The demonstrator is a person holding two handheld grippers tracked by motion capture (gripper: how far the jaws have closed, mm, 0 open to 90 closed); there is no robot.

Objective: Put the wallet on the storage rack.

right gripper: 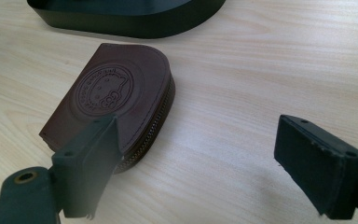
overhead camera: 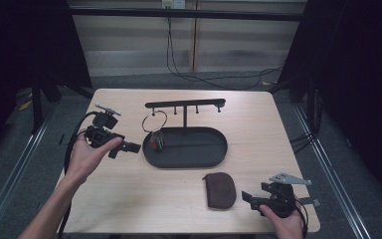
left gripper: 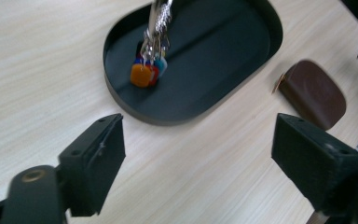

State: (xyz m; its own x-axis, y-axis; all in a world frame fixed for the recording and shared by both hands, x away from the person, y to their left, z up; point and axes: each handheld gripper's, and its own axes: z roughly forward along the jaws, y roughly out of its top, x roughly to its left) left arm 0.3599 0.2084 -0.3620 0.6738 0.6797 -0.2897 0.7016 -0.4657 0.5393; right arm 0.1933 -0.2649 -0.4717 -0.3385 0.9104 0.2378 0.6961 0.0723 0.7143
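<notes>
A black oval tray [overhead camera: 214, 154] lies mid-table with a T-shaped hanger bar [overhead camera: 185, 104] rising from its back. A key ring with coloured tags [overhead camera: 155, 142] hangs from the bar's left end, and its tags [left gripper: 145, 72] dangle at the tray's [left gripper: 205, 51] left end. My left gripper [overhead camera: 129, 148] hovers just left of the tray, open [left gripper: 198, 135], with bare table between the jaws. A brown leather pouch [overhead camera: 221, 189] lies in front of the tray. My right gripper [overhead camera: 248, 198] sits just right of it, open [right gripper: 198, 135]. The pouch [right gripper: 114, 93] lies just beyond its left jaw.
The pouch [left gripper: 314, 93] also appears at the right of the left gripper view. Bare wooden table [overhead camera: 129, 199] stretches across the front left. The table's front edge runs close under both hands. Cables lie on the floor behind the table.
</notes>
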